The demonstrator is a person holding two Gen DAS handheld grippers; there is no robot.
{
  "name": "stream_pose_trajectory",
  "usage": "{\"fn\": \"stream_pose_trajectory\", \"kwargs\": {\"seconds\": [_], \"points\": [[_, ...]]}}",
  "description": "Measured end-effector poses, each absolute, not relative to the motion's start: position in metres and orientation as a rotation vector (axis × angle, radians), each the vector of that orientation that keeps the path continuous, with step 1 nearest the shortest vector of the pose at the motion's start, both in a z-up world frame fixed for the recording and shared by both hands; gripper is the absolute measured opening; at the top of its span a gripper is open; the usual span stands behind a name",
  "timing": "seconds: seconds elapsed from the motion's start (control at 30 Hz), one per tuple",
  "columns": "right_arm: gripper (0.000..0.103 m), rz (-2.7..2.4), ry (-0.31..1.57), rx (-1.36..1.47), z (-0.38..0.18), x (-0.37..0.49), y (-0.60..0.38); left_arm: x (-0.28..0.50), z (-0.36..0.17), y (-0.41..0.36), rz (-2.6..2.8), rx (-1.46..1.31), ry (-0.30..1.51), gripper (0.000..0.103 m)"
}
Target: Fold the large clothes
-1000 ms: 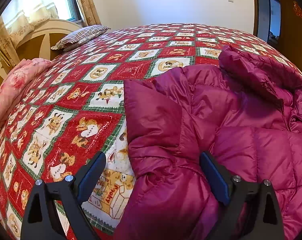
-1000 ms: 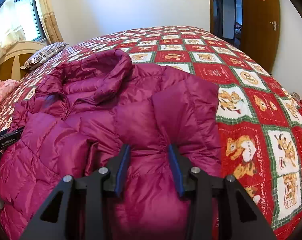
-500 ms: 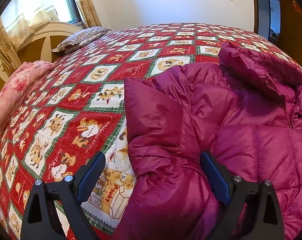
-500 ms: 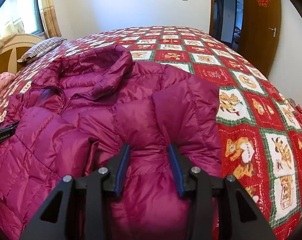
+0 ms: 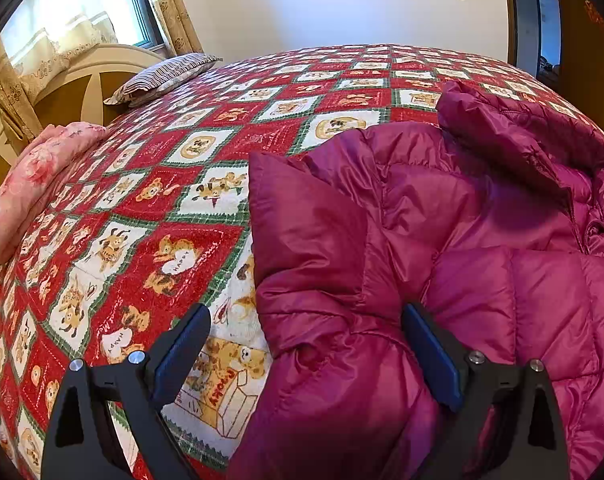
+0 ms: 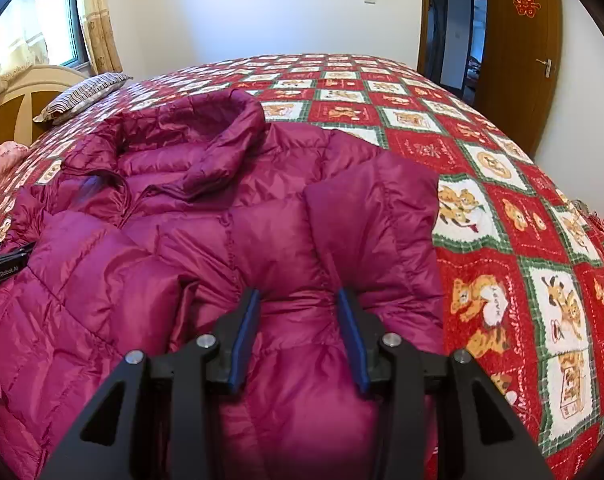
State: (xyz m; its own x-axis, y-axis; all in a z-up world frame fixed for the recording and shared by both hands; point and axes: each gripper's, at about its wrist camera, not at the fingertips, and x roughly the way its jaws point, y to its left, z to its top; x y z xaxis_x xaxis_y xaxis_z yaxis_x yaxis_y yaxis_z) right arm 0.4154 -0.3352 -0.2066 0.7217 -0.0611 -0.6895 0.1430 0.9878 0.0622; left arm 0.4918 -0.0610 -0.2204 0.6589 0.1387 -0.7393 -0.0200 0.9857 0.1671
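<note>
1. While the jacket (image 6: 230, 240) lay spread on the quilt (image 6: 522, 248), the right gripper (image 6: 298, 312) pinched a fold of its sleeve.
2. The left gripper (image 5: 306, 332) stood wide apart — straddling the jacket's other edge, not clamping it.

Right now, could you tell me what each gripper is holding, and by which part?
The right gripper pinches the magenta down jacket at its folded-in sleeve. The left gripper is open, straddling the other sleeve's edge.
</note>
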Motion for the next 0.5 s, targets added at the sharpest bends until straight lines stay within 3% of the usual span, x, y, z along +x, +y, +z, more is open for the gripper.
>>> {"fn": "stream_pose_trajectory", "kwargs": {"seconds": [0.5], "points": [[0.044,-0.119,0.757,0.104,-0.2074,0.4158,-0.3341,0.492,-0.2207,-0.0618,0.091,0.151,0.847,0.097]]}}
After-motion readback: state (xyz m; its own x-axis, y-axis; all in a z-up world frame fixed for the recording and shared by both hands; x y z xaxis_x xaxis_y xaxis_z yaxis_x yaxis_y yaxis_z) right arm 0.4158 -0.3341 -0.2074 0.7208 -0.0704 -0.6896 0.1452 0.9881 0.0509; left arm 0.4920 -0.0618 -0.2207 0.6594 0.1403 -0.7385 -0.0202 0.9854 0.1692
